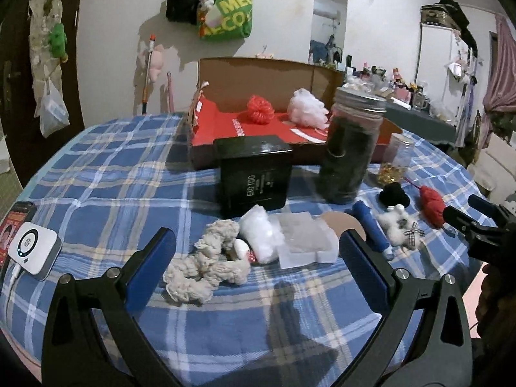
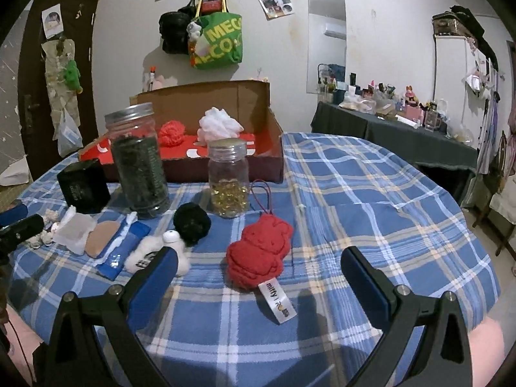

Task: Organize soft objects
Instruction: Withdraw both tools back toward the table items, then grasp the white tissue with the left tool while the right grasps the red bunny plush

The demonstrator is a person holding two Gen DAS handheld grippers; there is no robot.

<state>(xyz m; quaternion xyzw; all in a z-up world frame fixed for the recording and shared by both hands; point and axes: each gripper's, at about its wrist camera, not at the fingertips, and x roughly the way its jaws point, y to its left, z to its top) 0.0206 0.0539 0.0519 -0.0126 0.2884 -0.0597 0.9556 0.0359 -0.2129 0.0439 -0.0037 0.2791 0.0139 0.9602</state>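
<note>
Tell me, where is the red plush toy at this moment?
In the right wrist view the red plush toy lies on the checked cloth between the open jaws, in front of the small jar and right of the black ball.

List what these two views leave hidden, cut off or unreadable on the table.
- Phone: left wrist view, cut by the frame edge and covered by the white device.
- Tall jar contents: both views, only a dark mass behind glass.
- Black box small print: left wrist view, too small to read.
- Cream plush: right wrist view, partly behind a right gripper finger.
- Box floor: both views, front wall hides it.
</note>
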